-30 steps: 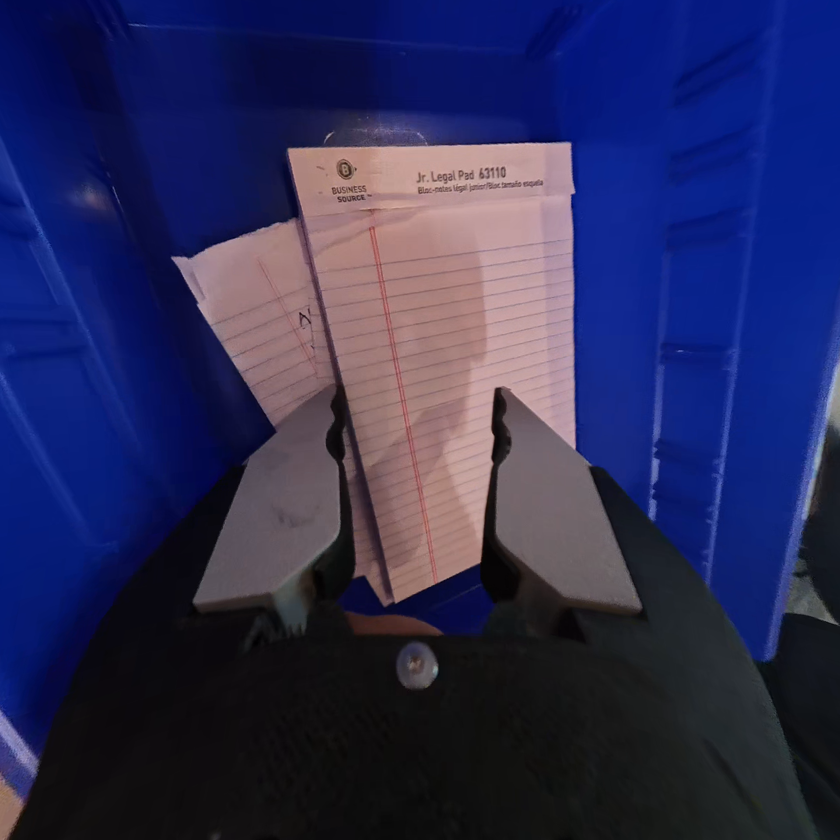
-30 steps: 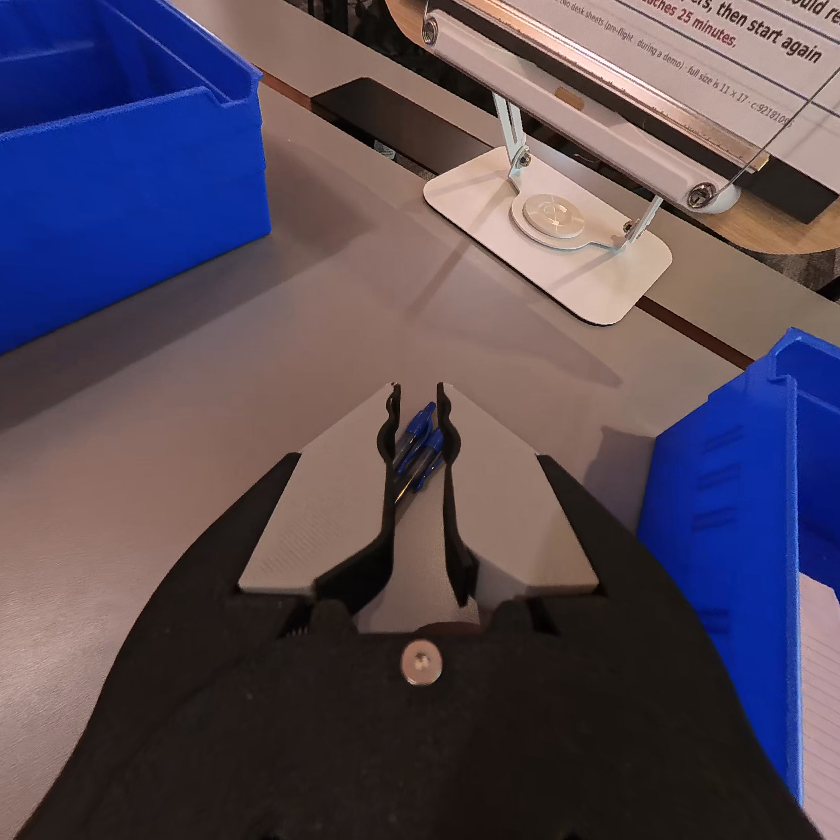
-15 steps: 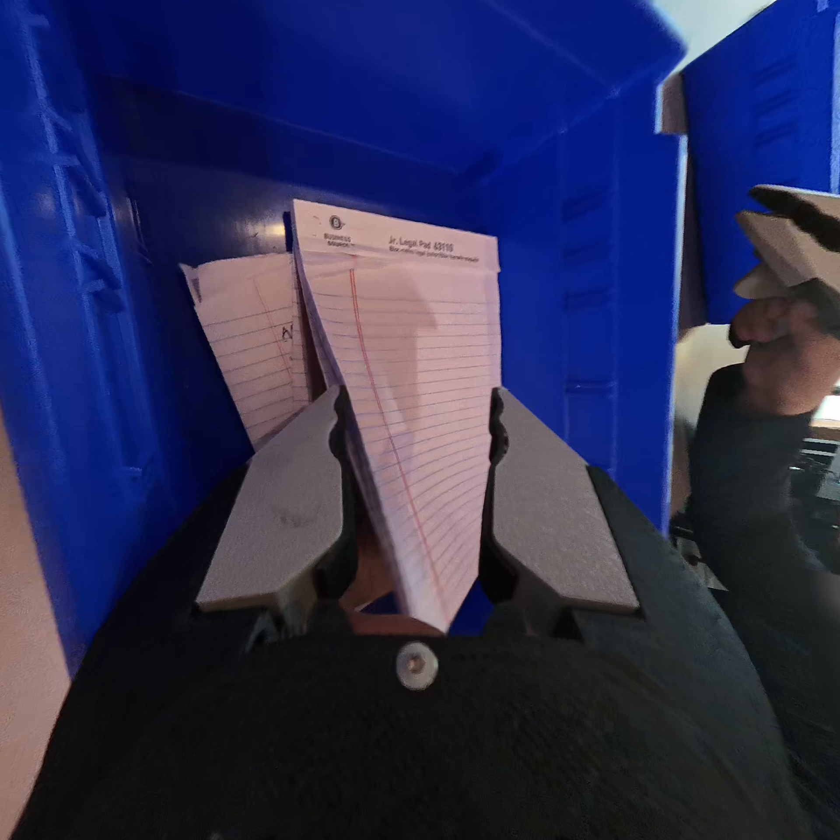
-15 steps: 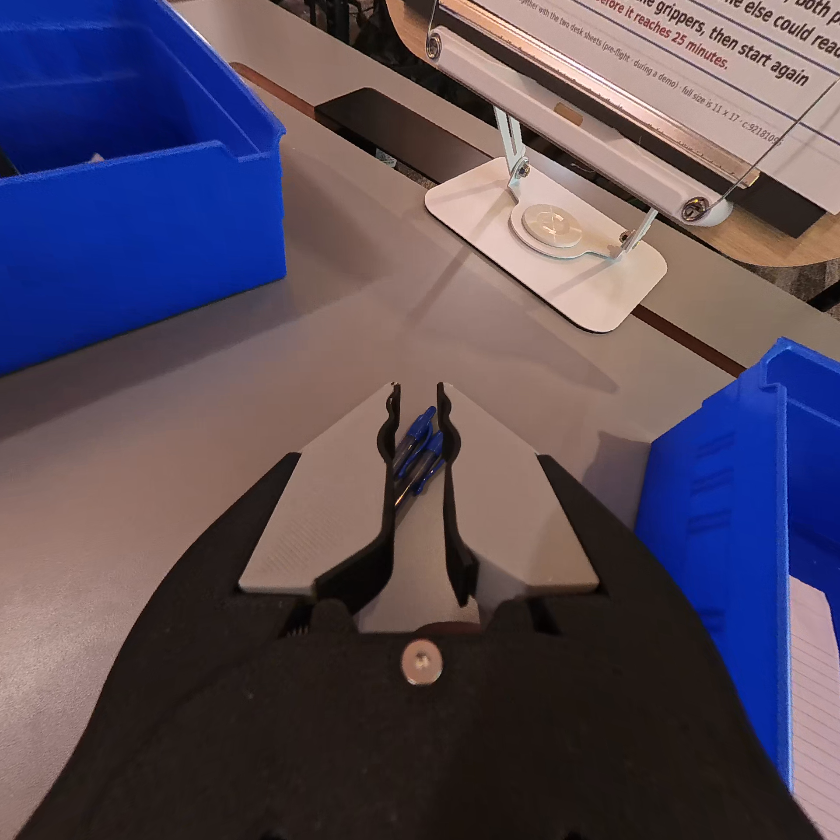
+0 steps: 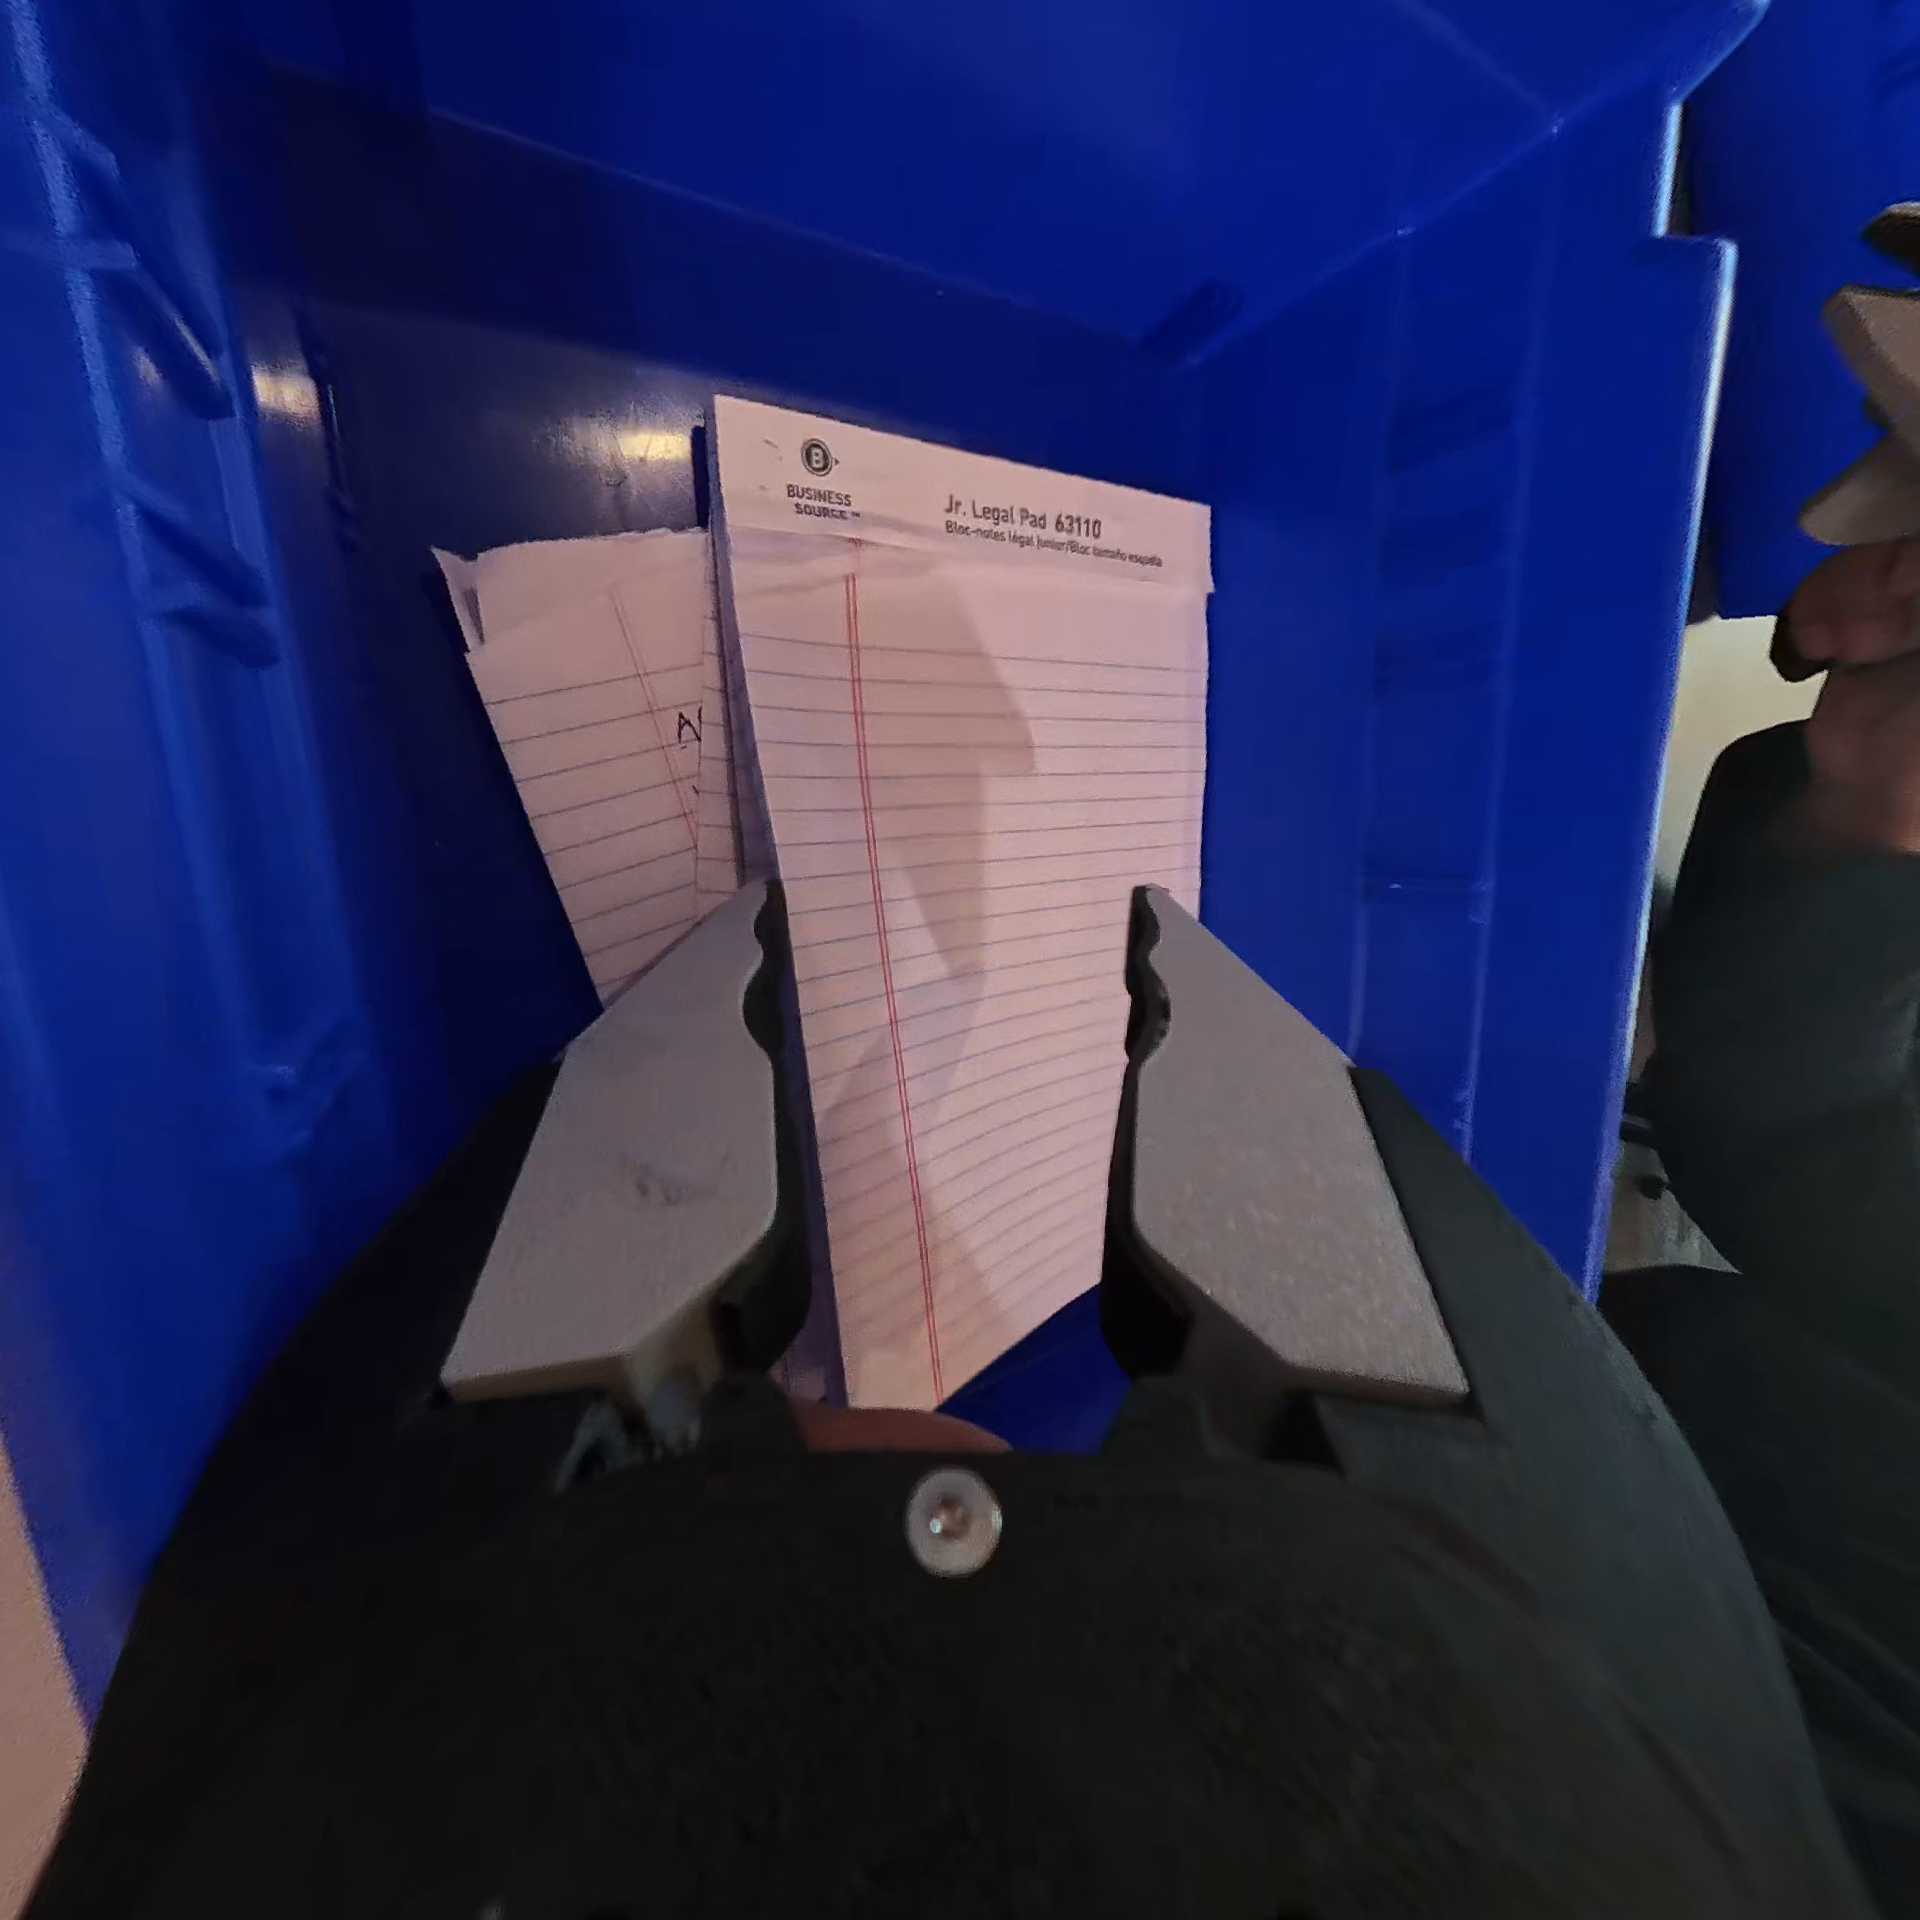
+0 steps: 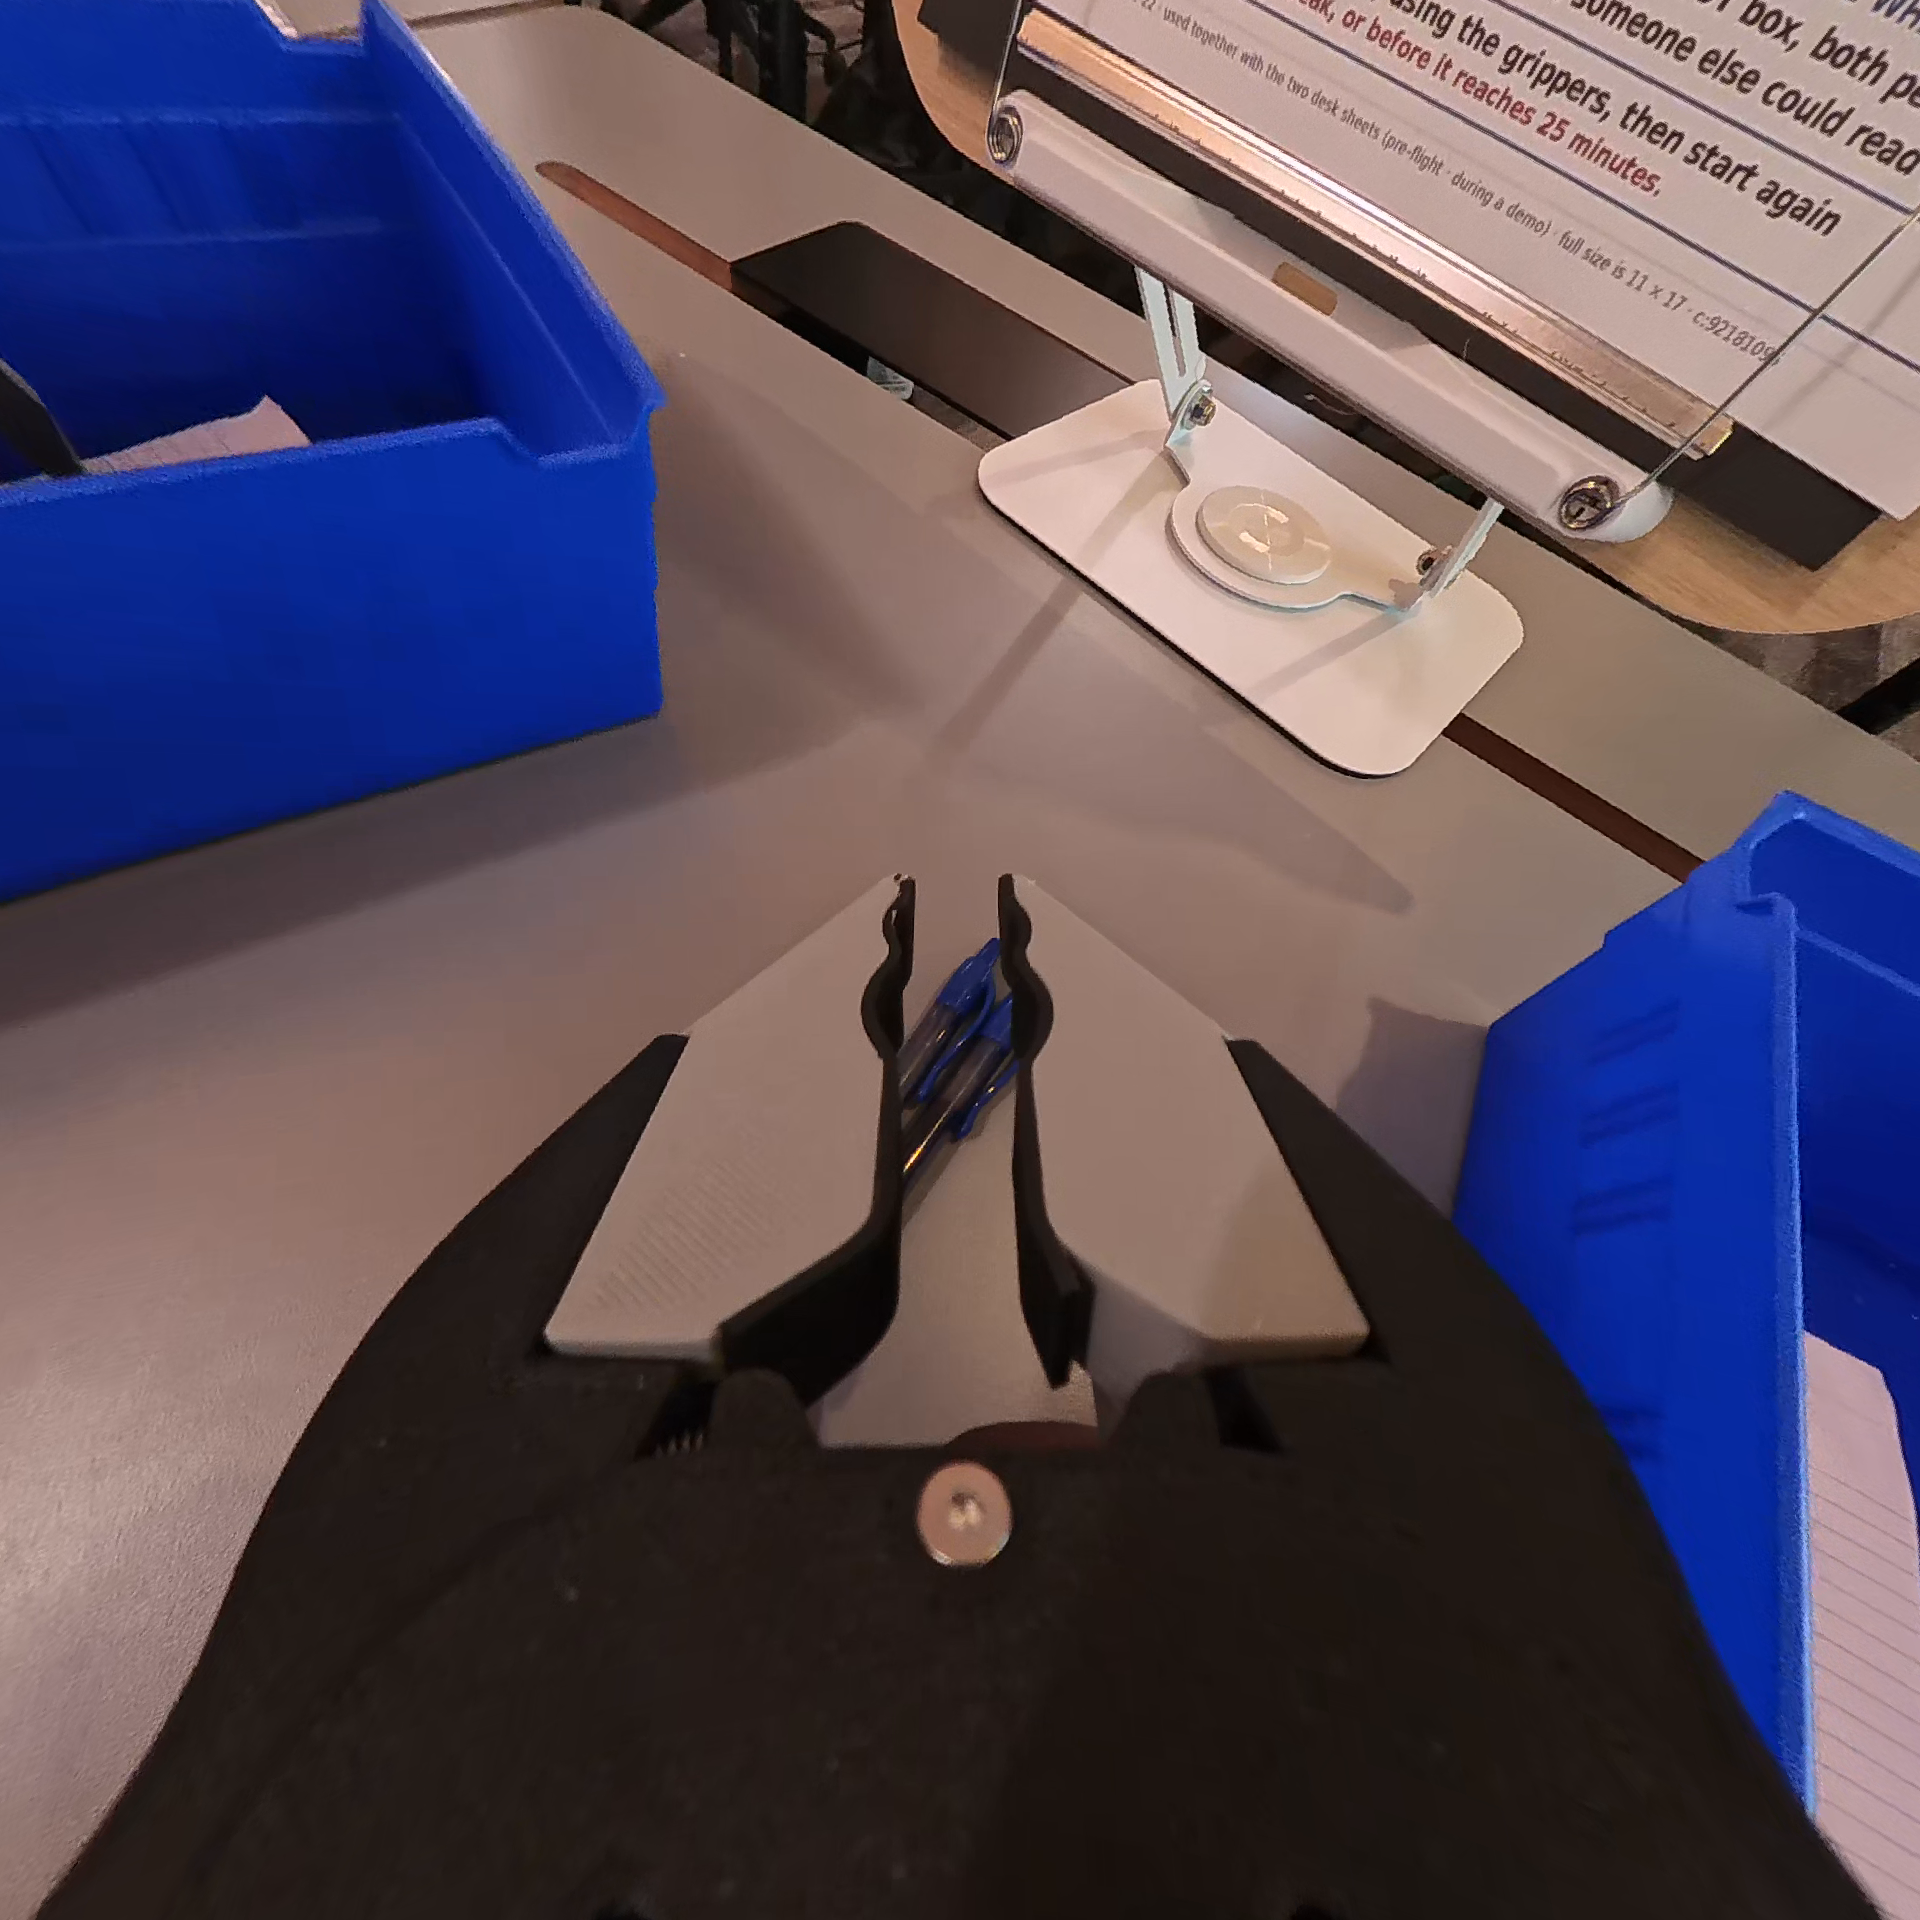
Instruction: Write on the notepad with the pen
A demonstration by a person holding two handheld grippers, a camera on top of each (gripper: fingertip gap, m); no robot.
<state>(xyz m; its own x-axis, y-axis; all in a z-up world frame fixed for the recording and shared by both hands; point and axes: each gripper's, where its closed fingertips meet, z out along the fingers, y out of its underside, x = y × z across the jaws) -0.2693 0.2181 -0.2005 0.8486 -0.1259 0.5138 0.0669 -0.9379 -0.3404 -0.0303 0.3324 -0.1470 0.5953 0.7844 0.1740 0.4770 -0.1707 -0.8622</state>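
Left gripper [image 5: 951, 914] fingers spread, straddling the notepad [image 5: 997, 831] in the blue bin [image 5: 208, 935], not clamping yet. Pad is light, floppy; take the stiffer bound top or whole thickness. One pad, one loose sheet [image 5: 603, 748] behind. Right gripper [image 6: 956, 894] clenched on two blue pens [image 6: 961, 1023], slick, above the tabletop [image 6: 312, 1039].

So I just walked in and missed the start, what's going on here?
A person holds a claw in each hand. The left claw is open inside a blue bin, straddling a lined notepad that lies beside a loose torn sheet. The right claw is shut on blue pens, above the grey table. No writing has started.
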